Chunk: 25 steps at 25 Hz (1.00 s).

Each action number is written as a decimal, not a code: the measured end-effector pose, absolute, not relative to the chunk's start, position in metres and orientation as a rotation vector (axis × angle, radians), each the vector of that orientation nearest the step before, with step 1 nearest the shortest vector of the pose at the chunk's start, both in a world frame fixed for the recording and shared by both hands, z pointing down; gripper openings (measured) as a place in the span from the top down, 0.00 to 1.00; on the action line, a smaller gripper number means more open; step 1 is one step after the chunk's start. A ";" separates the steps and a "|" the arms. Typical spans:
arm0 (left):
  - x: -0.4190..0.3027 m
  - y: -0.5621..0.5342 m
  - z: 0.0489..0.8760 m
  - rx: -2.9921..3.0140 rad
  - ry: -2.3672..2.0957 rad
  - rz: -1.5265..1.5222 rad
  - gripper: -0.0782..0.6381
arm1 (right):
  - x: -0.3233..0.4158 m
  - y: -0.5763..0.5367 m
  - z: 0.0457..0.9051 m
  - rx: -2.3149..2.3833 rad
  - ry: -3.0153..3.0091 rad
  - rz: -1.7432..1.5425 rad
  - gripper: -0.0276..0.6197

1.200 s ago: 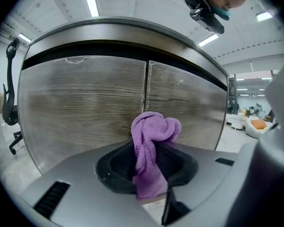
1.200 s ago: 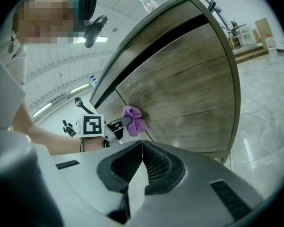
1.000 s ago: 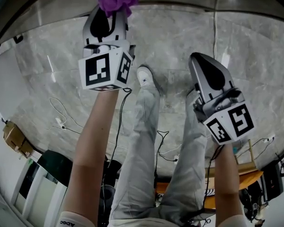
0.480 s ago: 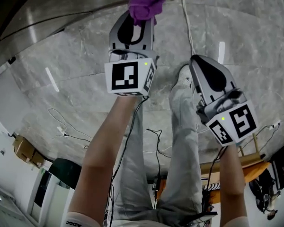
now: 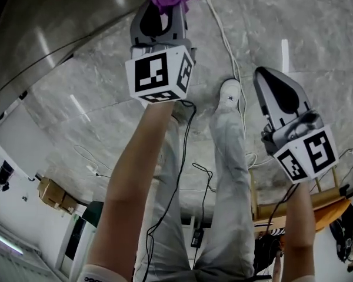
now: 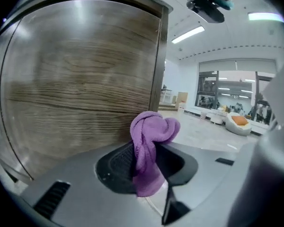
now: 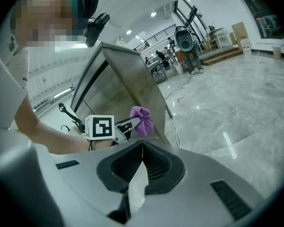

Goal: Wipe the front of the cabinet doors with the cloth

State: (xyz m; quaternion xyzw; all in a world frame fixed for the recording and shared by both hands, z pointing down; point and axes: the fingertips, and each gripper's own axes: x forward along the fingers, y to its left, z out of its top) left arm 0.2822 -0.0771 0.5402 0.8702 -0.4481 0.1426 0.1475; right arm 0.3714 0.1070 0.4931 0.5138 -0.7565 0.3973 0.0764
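Long ceiling lights [image 6: 189, 33] glow white and leave streaks on the shiny floor [image 5: 317, 69]. The cabinet door [image 6: 80, 79] looks blurry. The edges bend round and go dark.

The place is a large open-plan hall, more lab or showroom than home. In the head view a polished grey stone floor [image 5: 76, 116] runs wide, with loose cables [image 5: 224, 35] at one o'clock and a cardboard box [image 5: 52, 193] at eight. The left gripper view shows ceiling strip lights [image 6: 190, 33] at one o'clock, a glazed wall [image 6: 236, 86] and lounge seats [image 6: 239, 123] at three, and a freestanding wood-grain cabinet [image 6: 80, 89] at nine.
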 end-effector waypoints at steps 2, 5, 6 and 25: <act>0.276 -0.079 0.543 2.537 -1.269 0.432 0.73 | 0.372 0.104 0.500 1.556 -2.261 1.178 0.91; 0.256 -0.083 0.548 2.549 -1.253 0.460 0.73 | 0.358 0.094 0.505 1.556 -2.273 1.159 0.91; 0.249 -0.084 0.549 2.559 -1.249 0.472 0.73 | 0.350 0.088 0.504 1.550 -2.284 1.153 0.91; -0.002 -0.128 0.557 2.454 -1.429 0.614 0.73 | 0.169 0.040 0.500 1.387 -2.398 1.092 0.91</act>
